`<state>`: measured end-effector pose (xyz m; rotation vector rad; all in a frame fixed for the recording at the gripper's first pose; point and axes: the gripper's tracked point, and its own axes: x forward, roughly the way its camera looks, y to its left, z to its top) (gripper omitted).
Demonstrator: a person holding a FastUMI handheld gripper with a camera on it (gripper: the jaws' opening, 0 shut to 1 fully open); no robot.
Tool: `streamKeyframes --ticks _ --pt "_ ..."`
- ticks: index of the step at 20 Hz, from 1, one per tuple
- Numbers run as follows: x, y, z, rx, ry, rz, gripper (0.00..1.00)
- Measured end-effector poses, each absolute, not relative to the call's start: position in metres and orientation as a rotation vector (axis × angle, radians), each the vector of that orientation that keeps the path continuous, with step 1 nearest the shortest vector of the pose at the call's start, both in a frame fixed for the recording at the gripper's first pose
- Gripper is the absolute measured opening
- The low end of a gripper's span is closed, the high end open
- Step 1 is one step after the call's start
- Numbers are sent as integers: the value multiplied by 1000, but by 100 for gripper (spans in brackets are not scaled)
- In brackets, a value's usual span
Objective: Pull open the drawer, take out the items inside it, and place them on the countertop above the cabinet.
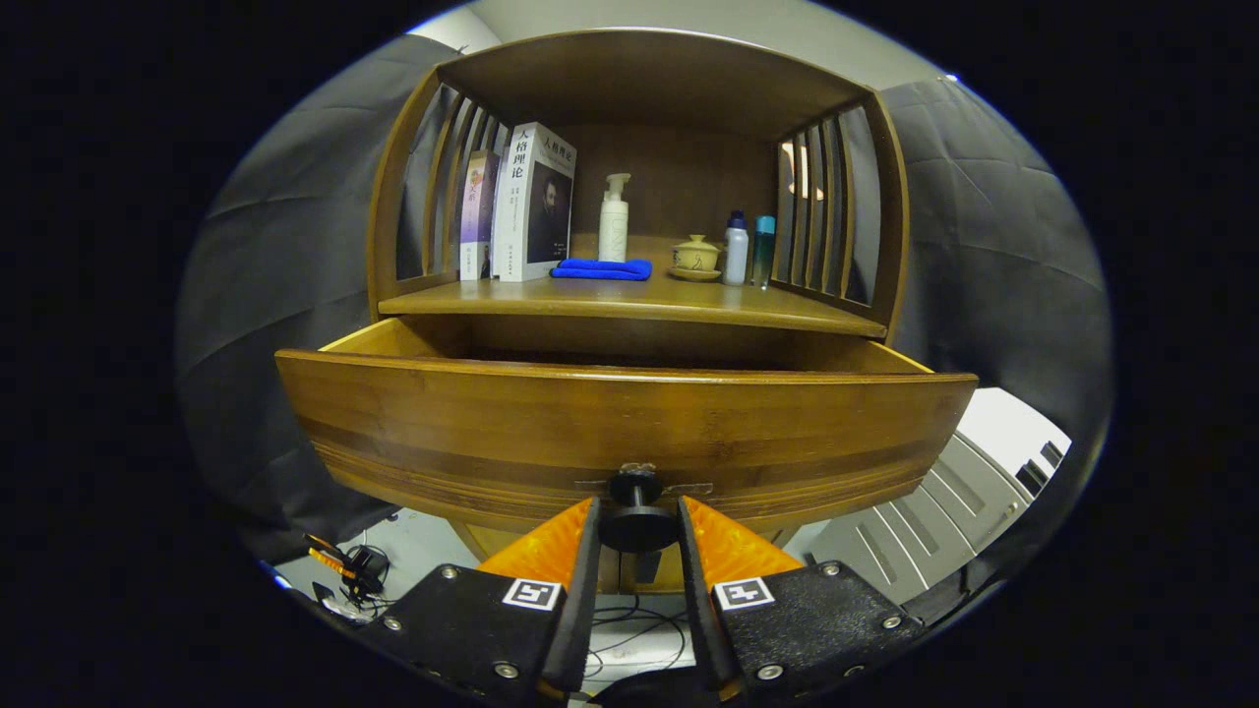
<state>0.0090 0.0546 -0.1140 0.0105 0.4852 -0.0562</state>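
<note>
The gripper is clamped on the knob at lower centre, the drawer already pulled out; next it should let go and reach inside for the hidden items.

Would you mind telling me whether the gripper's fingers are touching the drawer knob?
Touching. In the gripper view both fingers press against the sides of the drawer knob, which sits between them with no gap showing, and the drawer is pulled out.
</note>
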Motion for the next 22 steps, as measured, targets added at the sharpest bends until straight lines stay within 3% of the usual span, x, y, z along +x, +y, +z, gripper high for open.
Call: streamKeyframes --ticks 7,9,16,22 --pt "-17 64 -114 0 465 -34 43" --pt "-20 63 -104 -4 426 -16 49" --pt "-22 70 -23 -10 232 -10 93" --pt "28 70 3 0 269 -7 95"
